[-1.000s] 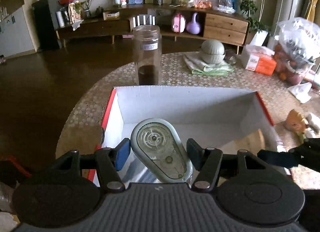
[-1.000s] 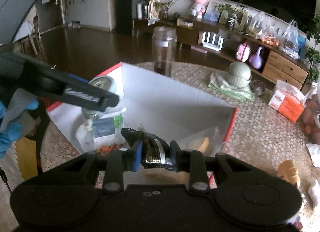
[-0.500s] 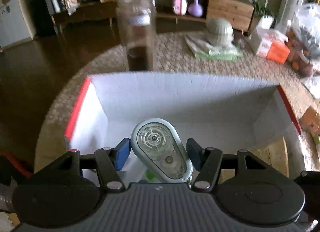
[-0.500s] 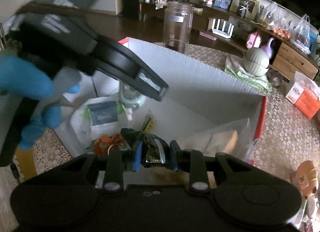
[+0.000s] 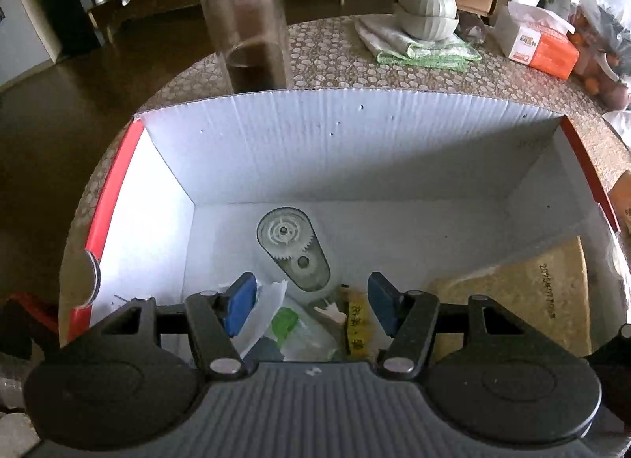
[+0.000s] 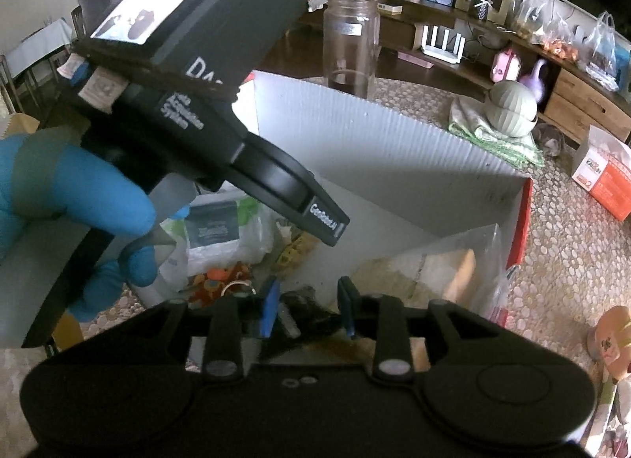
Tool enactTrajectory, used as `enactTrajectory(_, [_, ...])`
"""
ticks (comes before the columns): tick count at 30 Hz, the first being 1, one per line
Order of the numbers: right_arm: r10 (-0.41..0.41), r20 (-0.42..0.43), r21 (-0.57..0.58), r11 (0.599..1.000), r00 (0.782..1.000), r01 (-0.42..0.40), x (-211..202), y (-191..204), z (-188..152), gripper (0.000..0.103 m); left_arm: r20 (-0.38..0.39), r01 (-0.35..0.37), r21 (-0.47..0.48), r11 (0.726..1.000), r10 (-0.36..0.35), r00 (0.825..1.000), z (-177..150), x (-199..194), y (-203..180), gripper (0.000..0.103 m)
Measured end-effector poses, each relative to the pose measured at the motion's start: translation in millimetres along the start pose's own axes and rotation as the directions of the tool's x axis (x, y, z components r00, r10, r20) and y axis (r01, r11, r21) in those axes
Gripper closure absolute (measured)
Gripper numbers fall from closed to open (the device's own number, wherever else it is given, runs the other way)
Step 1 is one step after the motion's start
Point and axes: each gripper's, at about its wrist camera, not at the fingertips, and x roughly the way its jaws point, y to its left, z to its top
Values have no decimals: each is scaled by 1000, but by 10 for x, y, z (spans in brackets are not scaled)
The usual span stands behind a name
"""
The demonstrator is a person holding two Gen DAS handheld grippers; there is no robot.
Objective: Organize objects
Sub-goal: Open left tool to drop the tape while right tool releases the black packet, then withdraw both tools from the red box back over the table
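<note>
Grey correction-tape dispenser (image 5: 294,255) lies on the white box (image 5: 315,142) floor, just beyond the left gripper (image 5: 309,302), whose jaws are opening, empty. The right gripper (image 6: 307,310) is opening too; a dark packet (image 6: 305,310), dim and hard to read, sits loose between its pads.

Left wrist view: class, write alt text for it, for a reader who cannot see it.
The left gripper, jaws opening and empty, hangs over an open white box; a correction tape dispenser lies on the box floor beyond its fingertips, among wrappers. Behind the box a glass jar stands on the table.
</note>
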Motion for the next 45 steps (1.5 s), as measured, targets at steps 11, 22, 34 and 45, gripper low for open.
enactTrajectory(11, [8,43,7,1000,999,-8,-330,20,-41,59,88,14,-60,998,-9,996,-67,-372,66,31])
enactTrajectory(22, [-3,109,6,1000,994,2,-756,-24,-116,49,171,19,-64,998,-7,985,-289,-867,30,31])
enactTrajectory(34, [14,176,6,1000,984,-15,-1200,-103,-291,32,229,20,-44,999,-9,973,-569,-1277,-141,22])
enactTrajectory(45, [50,221,18,998,974,-56,-1611,-369,-546,19,248,93,1,996,-90,964,-821,-1495,-466,18])
